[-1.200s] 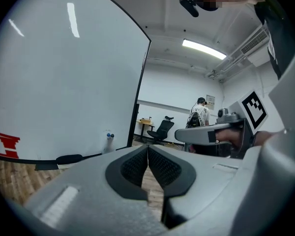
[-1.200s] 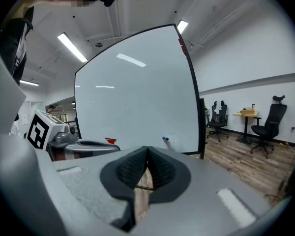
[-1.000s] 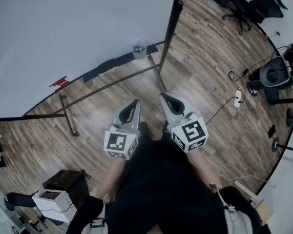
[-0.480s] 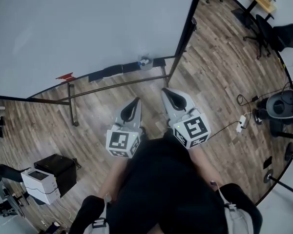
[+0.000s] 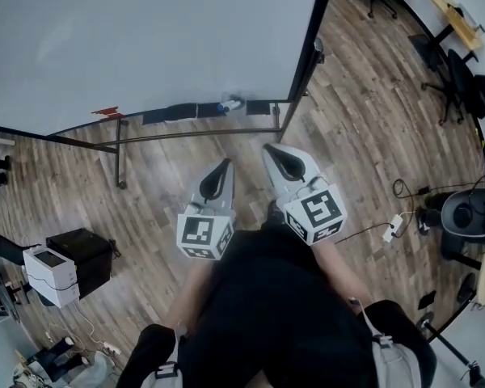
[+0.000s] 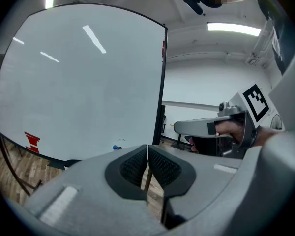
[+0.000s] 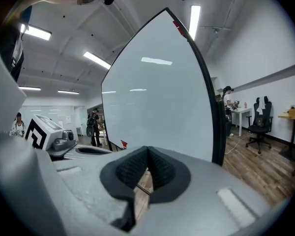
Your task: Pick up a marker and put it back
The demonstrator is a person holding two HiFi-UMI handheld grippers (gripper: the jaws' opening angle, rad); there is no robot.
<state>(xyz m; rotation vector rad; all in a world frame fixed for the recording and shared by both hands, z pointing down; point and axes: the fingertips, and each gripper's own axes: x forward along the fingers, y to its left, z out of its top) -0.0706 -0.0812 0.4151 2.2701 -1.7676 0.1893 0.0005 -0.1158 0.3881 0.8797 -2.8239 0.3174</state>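
Evidently no grasp has begun: the left gripper (image 5: 223, 166) and right gripper (image 5: 270, 149) both have their fingers pressed together on nothing. The blue-tipped marker (image 5: 227, 103) rests on the whiteboard tray (image 5: 178, 113), seemingly lengthwise along it. It lies ahead of both grippers and well apart, neither clearly nearer.
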